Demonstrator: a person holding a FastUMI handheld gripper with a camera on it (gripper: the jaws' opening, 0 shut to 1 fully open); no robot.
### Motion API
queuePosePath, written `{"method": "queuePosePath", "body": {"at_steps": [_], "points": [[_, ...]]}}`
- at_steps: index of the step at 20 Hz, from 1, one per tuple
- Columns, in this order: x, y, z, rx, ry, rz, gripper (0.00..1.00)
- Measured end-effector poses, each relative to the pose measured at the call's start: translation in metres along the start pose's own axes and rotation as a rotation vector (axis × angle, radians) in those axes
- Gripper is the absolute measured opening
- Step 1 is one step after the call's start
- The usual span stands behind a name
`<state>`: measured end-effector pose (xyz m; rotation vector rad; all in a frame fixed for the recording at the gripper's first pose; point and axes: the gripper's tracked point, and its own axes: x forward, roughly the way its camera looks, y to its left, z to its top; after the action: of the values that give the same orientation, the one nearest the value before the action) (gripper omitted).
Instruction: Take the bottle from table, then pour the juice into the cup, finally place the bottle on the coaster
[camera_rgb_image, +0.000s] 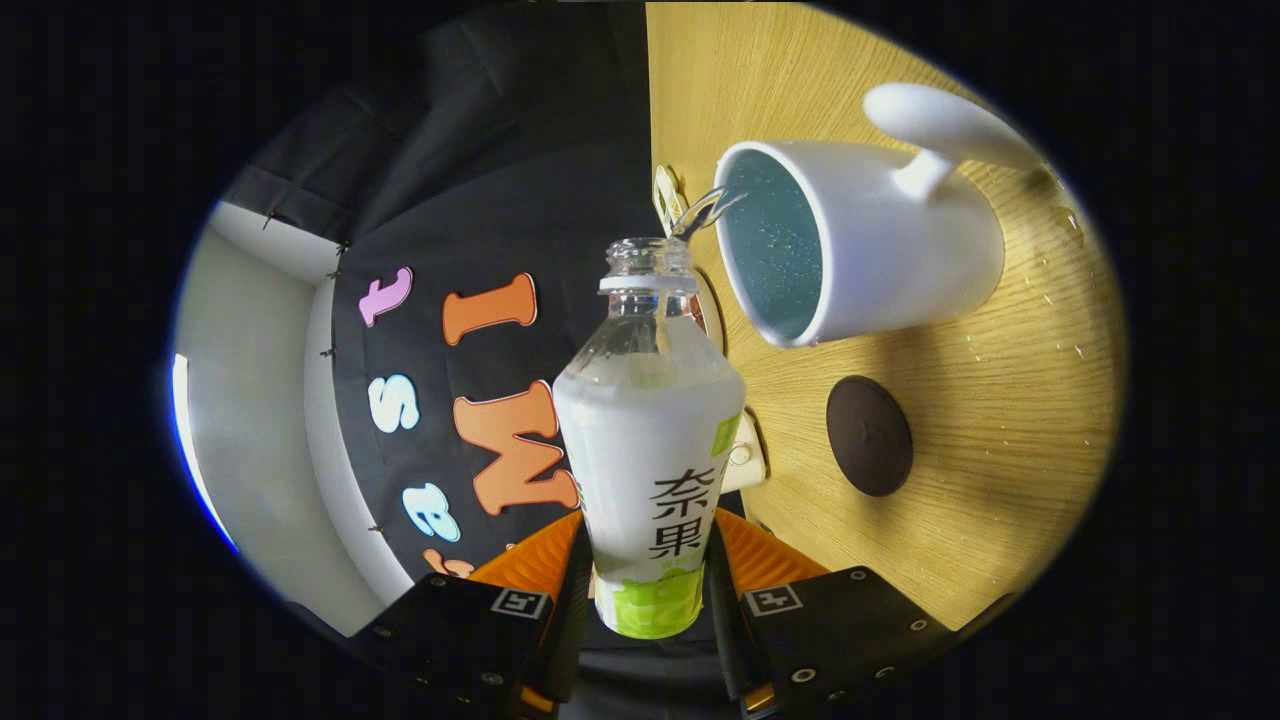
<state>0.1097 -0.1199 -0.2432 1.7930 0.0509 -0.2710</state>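
My gripper (648, 575) is shut on a clear plastic bottle (650, 430) with a white and green label, both fingers pressing on its lower body. The view is rolled on its side, so the bottle is tilted over. Its cap is off, and a thin stream of clear liquid (705, 208) runs from its open neck into a white mug (860, 245) with a speckled blue inside. The mug stands on the wooden table (1000, 450), its handle turned away from the bottle. A round dark brown coaster (869, 436) lies on the table beside the mug, apart from it.
Small drops of liquid (1050, 300) lie scattered on the wood past the mug. A small white object (745, 455) sits at the table edge behind the bottle. The black cloth wall and a pale panel (250, 420) stand beyond the table.
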Motion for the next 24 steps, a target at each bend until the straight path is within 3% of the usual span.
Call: {"method": "queuePosePath", "body": {"at_steps": [24], "points": [[0.002,0.018,0.005,0.147,-0.009,0.025,0.57]]}}
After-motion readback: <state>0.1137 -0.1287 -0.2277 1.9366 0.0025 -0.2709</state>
